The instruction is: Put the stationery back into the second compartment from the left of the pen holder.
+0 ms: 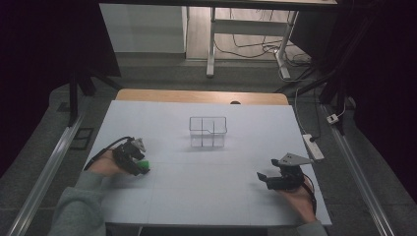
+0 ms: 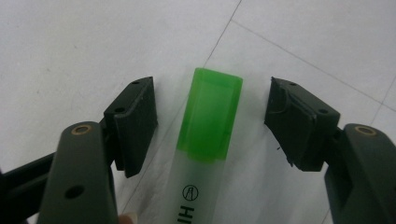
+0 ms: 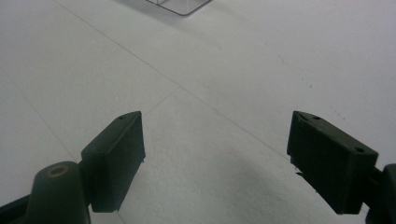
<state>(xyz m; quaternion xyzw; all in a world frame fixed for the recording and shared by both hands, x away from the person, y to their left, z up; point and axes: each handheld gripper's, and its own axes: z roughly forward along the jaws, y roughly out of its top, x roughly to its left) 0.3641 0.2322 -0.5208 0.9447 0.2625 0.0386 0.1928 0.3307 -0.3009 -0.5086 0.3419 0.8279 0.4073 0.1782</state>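
Note:
A highlighter (image 2: 208, 140) with a green cap and a pale translucent barrel lies on the white table. My left gripper (image 2: 212, 93) is low over it and open, one jaw on each side of the cap with a gap on both sides. In the high view the left gripper (image 1: 139, 166) is at the table's left, with the green highlighter (image 1: 144, 164) at its tips. My right gripper (image 1: 267, 168) rests at the table's right front. Its jaws stand wide apart with nothing between them, in the right gripper view (image 3: 217, 135) too.
A clear plastic container (image 1: 208, 131) with compartments stands in the middle of the white table (image 1: 206, 196), its corner seen in the right gripper view (image 3: 180, 5). A power strip (image 1: 313, 146) lies off the table's right edge. A desk frame and cables are beyond the far edge.

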